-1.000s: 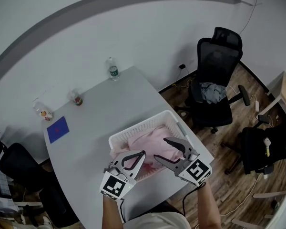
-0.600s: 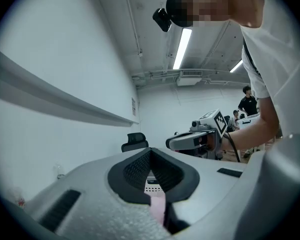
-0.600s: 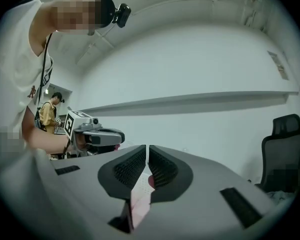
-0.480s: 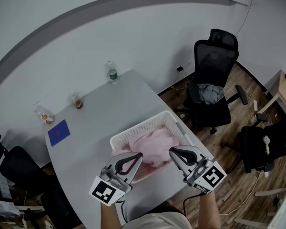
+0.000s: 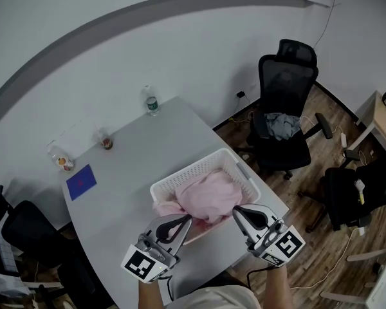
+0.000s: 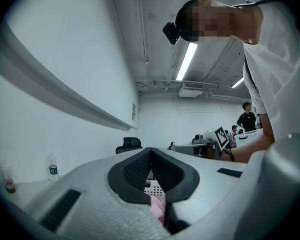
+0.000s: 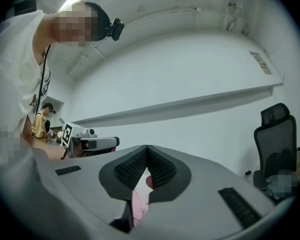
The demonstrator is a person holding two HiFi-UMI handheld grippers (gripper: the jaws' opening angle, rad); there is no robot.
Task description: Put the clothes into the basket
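Observation:
A white slatted basket stands at the near right end of the grey table, heaped with pink clothes. One pink fold hangs over the basket's near left rim. My left gripper hovers at the basket's near edge with its tips together. My right gripper sits beside the near right corner, also shut. In the left gripper view the jaws meet, and pink cloth shows through the slot behind them. The right gripper view shows the same: closed tips with pink cloth below.
A water bottle, two small jars and a blue pad lie toward the table's far side. A black office chair holding a grey garment stands to the right, and more chairs flank the table.
Both grippers have drawn back from over the clothes to the basket's near edge. The right jaws, open a second ago, have come together.

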